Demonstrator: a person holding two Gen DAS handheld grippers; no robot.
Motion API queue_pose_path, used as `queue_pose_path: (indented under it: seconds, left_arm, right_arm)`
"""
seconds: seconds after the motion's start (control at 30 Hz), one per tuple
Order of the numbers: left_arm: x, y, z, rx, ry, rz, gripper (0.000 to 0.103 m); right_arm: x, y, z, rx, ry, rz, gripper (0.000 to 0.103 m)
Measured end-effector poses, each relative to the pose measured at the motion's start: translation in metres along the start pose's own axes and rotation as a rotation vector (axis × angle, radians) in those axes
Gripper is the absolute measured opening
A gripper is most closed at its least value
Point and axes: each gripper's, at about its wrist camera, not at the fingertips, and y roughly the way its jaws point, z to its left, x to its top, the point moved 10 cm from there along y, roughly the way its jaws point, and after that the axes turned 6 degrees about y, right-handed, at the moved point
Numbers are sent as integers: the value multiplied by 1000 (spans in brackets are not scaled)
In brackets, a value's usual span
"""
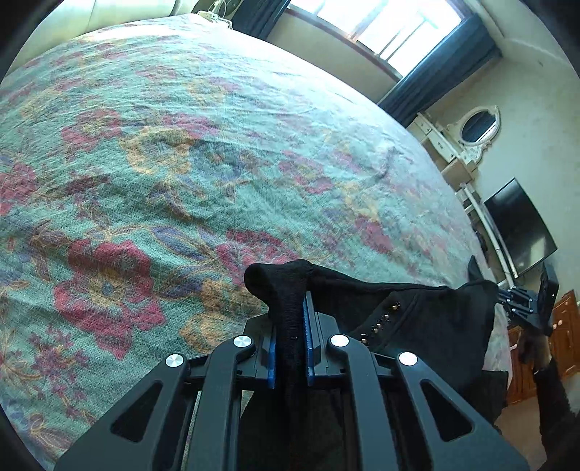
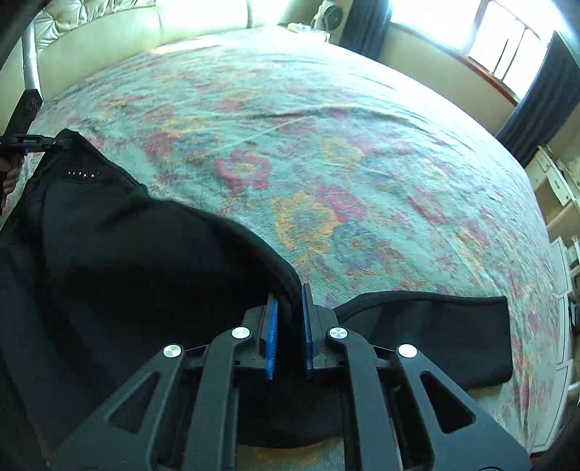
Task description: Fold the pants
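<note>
The black pants (image 1: pixel 417 319) with a row of small metal studs hang stretched between my two grippers above the bed. My left gripper (image 1: pixel 290 319) is shut on one bunched corner of the waistband. My right gripper (image 2: pixel 290 308) is shut on the other edge of the pants (image 2: pixel 137 253). One black leg end (image 2: pixel 453 337) lies on the bedspread at the right. The right gripper also shows far right in the left wrist view (image 1: pixel 522 304), and the left gripper shows far left in the right wrist view (image 2: pixel 32 141).
A floral bedspread (image 1: pixel 181 163) covers the wide bed (image 2: pixel 326 163). A cream padded headboard (image 2: pixel 145 25) stands at the far end. A window with dark curtains (image 1: pixel 435 61), a white dresser with an oval mirror (image 1: pixel 475 126) and a dark screen (image 1: pixel 518 224) stand on the right.
</note>
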Motion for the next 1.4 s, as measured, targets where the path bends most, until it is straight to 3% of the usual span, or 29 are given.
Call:
queue_pose_path:
  seconds: [0.17,0.3,0.4,0.5,0.63,0.67,0.7,0.73,0.87,0.93,1.0,1.13,1.3,1.4]
  left_arm:
    - [3,-53,-30,-128,12,-150,11]
    - [-21,-91,-52,-175,47,-189,11]
    - [-50,-114,-61,-203,40,-205,11]
    - [-86,-127,-59,-211,22,-200,11]
    - [-138,-128,-41,-190,-46,-125,17]
    - [-149,-128,-36,-194,-72,-108,19]
    - [-160,-129,-31,-184,-97,-99,24]
    - [-170,-131,-26,-168,-127,-93,29]
    - [-195,-144,-16,-161,-280,-112,30]
    - [-199,-152,-24,-165,-320,-144,47]
    - [-199,-156,-34,-169,-347,-168,54]
    - [-196,-144,-44,-191,-437,-174,54]
    - [-201,-126,-48,-205,-582,-190,54]
    - [-202,-115,-43,-102,-584,-188,54]
  right_arm:
    - [-31,-59,9,-60,42,-135,11]
    - [-77,-94,32,-105,65,-207,10]
    - [-119,-107,45,-110,119,-219,11]
    - [-162,-101,59,-85,189,-174,12]
    - [-205,-91,75,-56,244,-104,29]
    - [-209,-94,76,-48,270,-100,45]
    - [-211,-98,77,-21,322,-107,67]
    - [-213,-105,76,33,402,-123,73]
    - [-221,-115,83,313,719,-119,75]
    - [-223,-114,96,469,852,-105,75]
    - [-224,-107,113,553,903,-67,75]
    - [-217,-97,132,600,929,-48,76]
    - [-211,-98,139,624,971,-62,83]
    - [-215,-96,139,618,986,-54,83]
